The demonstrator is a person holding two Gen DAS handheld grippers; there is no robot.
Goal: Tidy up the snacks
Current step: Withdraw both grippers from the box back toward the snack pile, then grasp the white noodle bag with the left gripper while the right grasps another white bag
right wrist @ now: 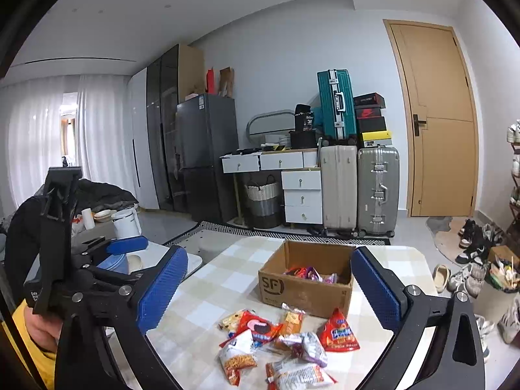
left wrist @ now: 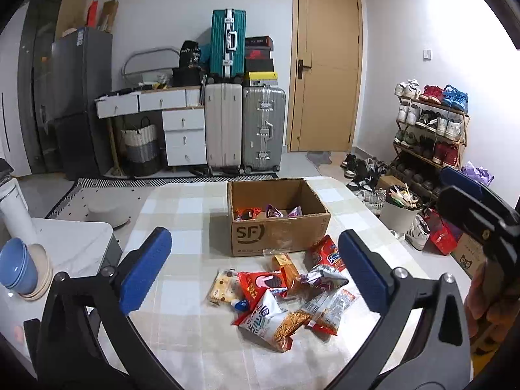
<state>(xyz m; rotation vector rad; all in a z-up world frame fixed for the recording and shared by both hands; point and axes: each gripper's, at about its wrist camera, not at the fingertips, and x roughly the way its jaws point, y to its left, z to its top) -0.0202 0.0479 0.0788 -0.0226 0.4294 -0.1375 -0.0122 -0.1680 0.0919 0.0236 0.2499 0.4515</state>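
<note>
left gripper: jaws spread wide, nothing between the pads | snack packets: about nine counted, loose heap on checked table, red, orange, silver, white wrappers, crumpled | SF cardboard box: one, just behind heap, open top, about three packets inside | right gripper: jaws wide apart, empty

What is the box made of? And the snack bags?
The box looks like plain brown cardboard: matte, with raw cut edges and a printed logo. The snack bags look like thin plastic or foil film: shiny, crinkled, with crimped ends. Whether it is foil or plastic is hard to tell.
</note>
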